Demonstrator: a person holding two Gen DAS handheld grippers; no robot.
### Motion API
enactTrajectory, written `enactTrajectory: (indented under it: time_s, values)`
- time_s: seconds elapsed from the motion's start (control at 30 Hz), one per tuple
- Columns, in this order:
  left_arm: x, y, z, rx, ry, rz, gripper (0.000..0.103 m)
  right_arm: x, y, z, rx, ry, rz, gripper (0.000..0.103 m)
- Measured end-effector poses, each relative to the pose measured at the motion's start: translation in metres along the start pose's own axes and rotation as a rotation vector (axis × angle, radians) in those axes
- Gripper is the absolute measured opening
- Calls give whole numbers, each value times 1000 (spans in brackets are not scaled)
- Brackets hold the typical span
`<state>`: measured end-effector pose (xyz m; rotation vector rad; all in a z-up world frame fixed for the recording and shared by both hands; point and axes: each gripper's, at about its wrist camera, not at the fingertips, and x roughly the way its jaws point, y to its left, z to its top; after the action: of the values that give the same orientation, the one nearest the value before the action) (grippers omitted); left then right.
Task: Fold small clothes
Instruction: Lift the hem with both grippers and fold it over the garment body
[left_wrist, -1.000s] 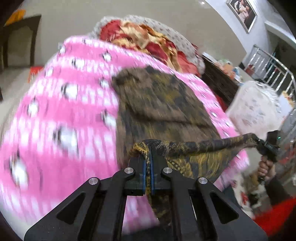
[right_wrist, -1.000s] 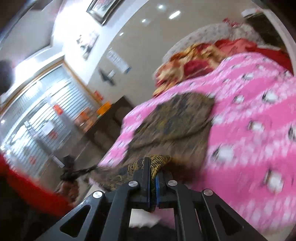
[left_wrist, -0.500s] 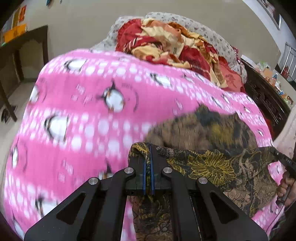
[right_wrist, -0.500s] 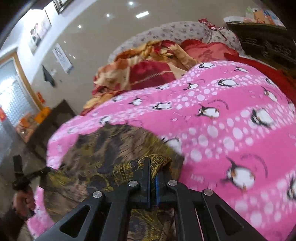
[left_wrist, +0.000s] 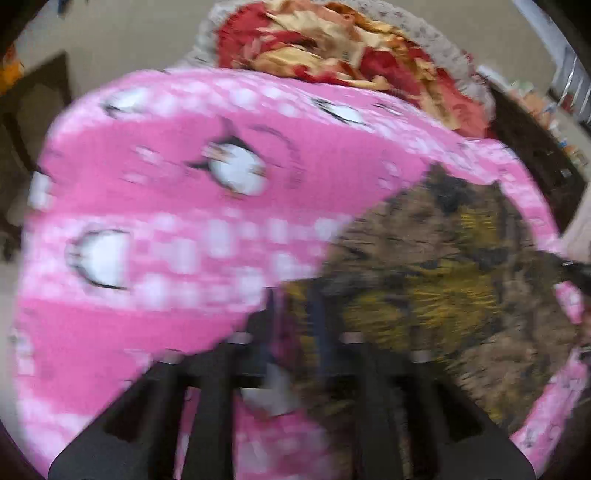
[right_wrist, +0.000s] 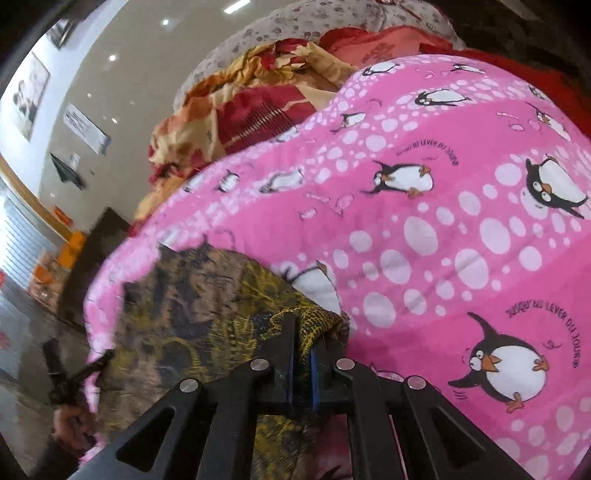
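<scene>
A small brown and yellow patterned garment (left_wrist: 443, 280) lies on the pink penguin blanket (left_wrist: 166, 229), folded over itself. In the blurred left wrist view my left gripper (left_wrist: 295, 314) has its fingers slightly apart with the cloth's edge between them. In the right wrist view the garment (right_wrist: 192, 314) lies at lower left, and my right gripper (right_wrist: 301, 336) is shut on its yellow corner, low on the blanket (right_wrist: 443, 240). The left gripper shows at the far left (right_wrist: 70, 376).
A red and gold quilt (right_wrist: 236, 107) and a grey flowered pillow (right_wrist: 295, 26) lie at the head of the bed. A dark wooden table (left_wrist: 33, 110) stands to the left, dark furniture (left_wrist: 532, 147) to the right.
Both grippers have carried the garment's edge forward and down onto the blanket, folding it over. The left fingers, clamped before, now stand slightly apart. The left view is blurred by motion.
</scene>
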<state>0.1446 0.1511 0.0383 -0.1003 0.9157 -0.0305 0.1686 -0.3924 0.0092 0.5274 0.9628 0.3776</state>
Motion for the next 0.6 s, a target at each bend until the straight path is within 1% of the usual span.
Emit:
enactTrajectory:
  time_s: [0.03, 0.07, 0.1, 0.13, 0.17, 0.2, 0.23, 0.27, 0.3, 0.33, 0.37, 0.4, 0.43, 0.47, 0.5, 0.53, 0.57, 0.6]
  values:
    - [-13, 3, 0, 4, -39, 26, 52, -7, 3, 1, -15, 0, 0, 8]
    - [-24, 4, -2, -1, -68, 44, 53, -15, 8, 0, -39, -5, -8, 8]
    - [-35, 4, -4, -18, -95, 55, 53, -23, 15, -1, -67, -18, -18, 11]
    - [-48, 2, -7, -39, -125, 29, 53, -32, 21, -2, -94, -40, -39, 26]
    - [-57, -3, -10, -50, -153, -2, 53, -40, 26, -3, -108, -71, -69, 34]
    - [-67, -15, -15, -47, -178, -41, 53, -49, 30, -5, -113, -110, -97, 45]
    - [-73, -32, -21, -24, -186, -73, 53, -58, 34, -7, -110, -146, -119, 45]
    - [-76, -48, -26, 4, -181, -95, 50, -63, 41, -10, -115, -167, -133, 45]
    - [-75, -65, -33, 40, -163, -113, 47, -64, 51, -13, -140, -167, -119, 45]
    - [-68, -88, -43, 90, -118, -124, 47, -61, 65, -18, -190, -142, -95, 45]
    - [-59, -102, -48, 119, -83, -120, 47, -52, 82, -24, -255, -91, -90, 45]
    - [-47, -114, -54, 144, -39, -106, 47, -41, 95, -32, -316, -36, -91, 44]
    - [-31, -123, -60, 158, 15, -75, 47, -26, 108, -41, -379, 40, -97, 43]
    - [-8, -126, -66, 149, 91, -12, 47, -6, 118, -50, -439, 120, -124, 43]
    - [3, -126, -67, 137, 121, 1, 47, 15, 122, -59, -493, 197, -173, 43]
    - [4, -126, -65, 113, 94, -1, 47, 37, 119, -68, -536, 276, -258, 43]
    - [7, -126, -59, 101, 107, 6, 47, 56, 115, -75, -575, 316, -335, 43]
    - [9, -126, -49, 84, 125, 12, 47, 58, 118, -74, -596, 289, -339, 46]
